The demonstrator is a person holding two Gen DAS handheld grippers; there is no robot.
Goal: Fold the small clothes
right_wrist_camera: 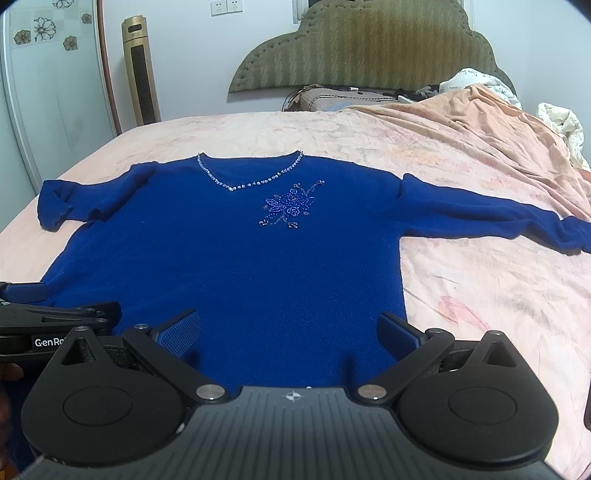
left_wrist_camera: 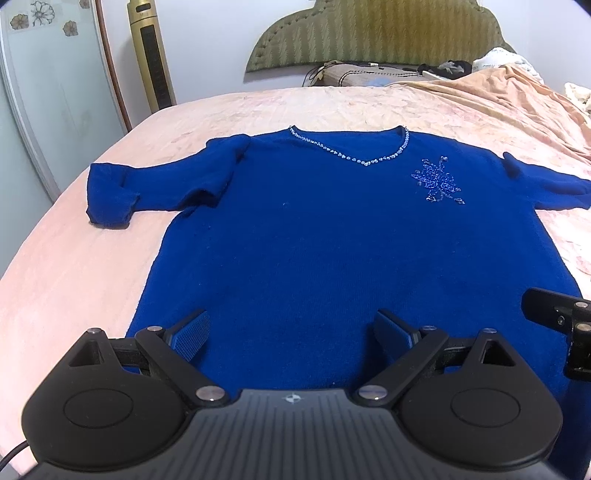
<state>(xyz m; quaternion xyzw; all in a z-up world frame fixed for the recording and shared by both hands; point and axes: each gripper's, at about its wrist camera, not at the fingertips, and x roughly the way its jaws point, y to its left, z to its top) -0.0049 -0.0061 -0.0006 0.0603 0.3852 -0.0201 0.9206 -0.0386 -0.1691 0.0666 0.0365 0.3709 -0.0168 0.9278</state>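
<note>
The sweater [left_wrist_camera: 295, 229] lies flat on the bed [left_wrist_camera: 74, 266] — neckline toward the headboard [left_wrist_camera: 376, 33], both hand-held grippers over its hem.

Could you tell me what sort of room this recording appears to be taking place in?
Most likely a home bedroom: the blue sweater lies spread on a bed with a pink bedspread, backed by an upholstered green headboard against the wall.

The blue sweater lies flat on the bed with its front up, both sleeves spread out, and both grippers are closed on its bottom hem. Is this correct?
Not quite: the left gripper and right gripper are both open, fingers spread above the hem, as each wrist view shows. The blue sweater does lie front up on the bed, sleeves spread.
</note>
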